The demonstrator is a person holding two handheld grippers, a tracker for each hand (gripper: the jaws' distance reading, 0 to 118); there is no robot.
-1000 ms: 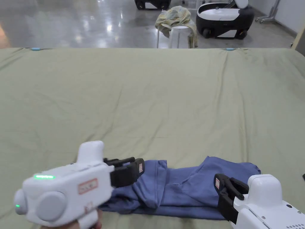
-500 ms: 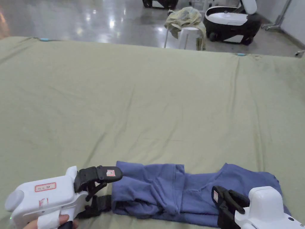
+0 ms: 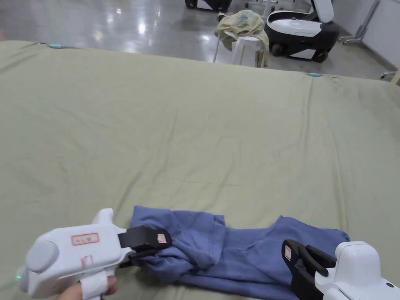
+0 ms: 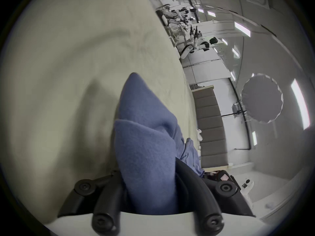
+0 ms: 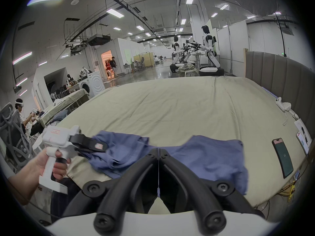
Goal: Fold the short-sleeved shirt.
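A blue short-sleeved shirt (image 3: 242, 254) lies partly folded in a long strip on the green bed sheet (image 3: 195, 129), close to the near edge. My left gripper (image 3: 164, 244) is shut on the shirt's left end. In the left gripper view, blue cloth (image 4: 146, 146) bulges out from between the jaws. My right gripper (image 3: 290, 254) sits over the shirt's middle, near the collar dip. In the right gripper view its jaws (image 5: 158, 149) meet, with a thin strip of blue cloth between them. That view has the left gripper (image 5: 100, 148) at the left, held by a hand.
A phone (image 5: 283, 159), papers (image 5: 303, 137) and a white controller (image 5: 281, 105) lie along the bed's right side by the padded headboard (image 5: 272, 72). Beyond the far edge stand a stool draped with cloth (image 3: 242, 27) and a robot base (image 3: 300, 27).
Half a second ago my left gripper stood open beside the shirt's left end. It is now shut on that end and has lifted it slightly. The right gripper has stayed over the shirt's middle.
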